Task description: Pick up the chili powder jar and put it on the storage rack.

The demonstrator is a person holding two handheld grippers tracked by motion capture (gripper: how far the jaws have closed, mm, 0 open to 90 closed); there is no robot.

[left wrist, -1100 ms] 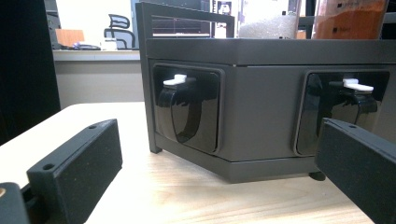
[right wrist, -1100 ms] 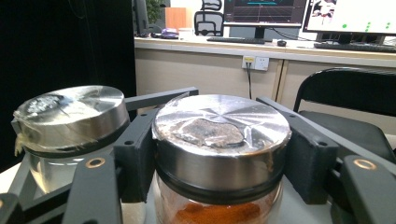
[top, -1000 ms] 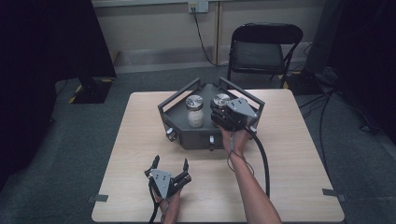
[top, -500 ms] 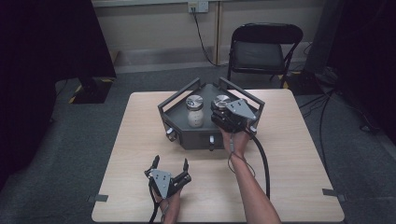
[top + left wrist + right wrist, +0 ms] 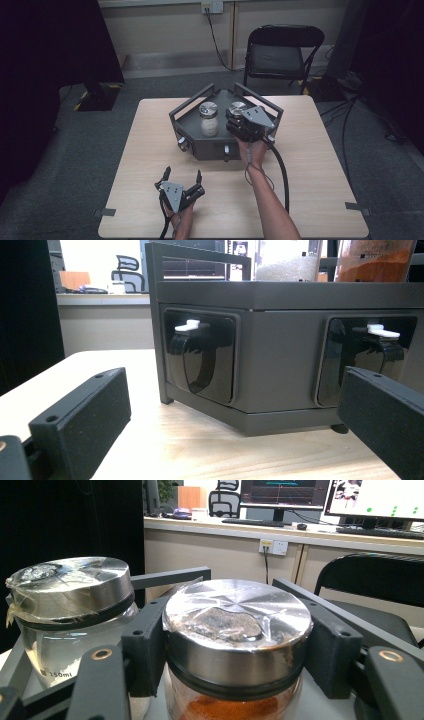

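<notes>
A dark grey tray (image 5: 197, 142) with rails stands mid-table and holds two glass jars with steel lids. My right gripper (image 5: 239, 116) reaches over the tray's front right, and its jaws clamp the lid of the orange-powder jar (image 5: 235, 630); my right gripper (image 5: 239, 647) has a pad pressed on each side of that lid. The white-filled jar (image 5: 208, 122) stands free just left of it, upright (image 5: 70, 615). My left gripper (image 5: 182, 175) rests low near the table's front edge, open and holding nothing. From my left gripper (image 5: 235, 405), the tray's side wall (image 5: 280, 365) faces me at a short distance.
Two black latches with white tabs (image 5: 200, 360) sit in the tray's side panels. A black folding chair (image 5: 280, 55) stands behind the table. The person's right forearm (image 5: 265, 195) and the cable (image 5: 282, 170) lie across the table's front right.
</notes>
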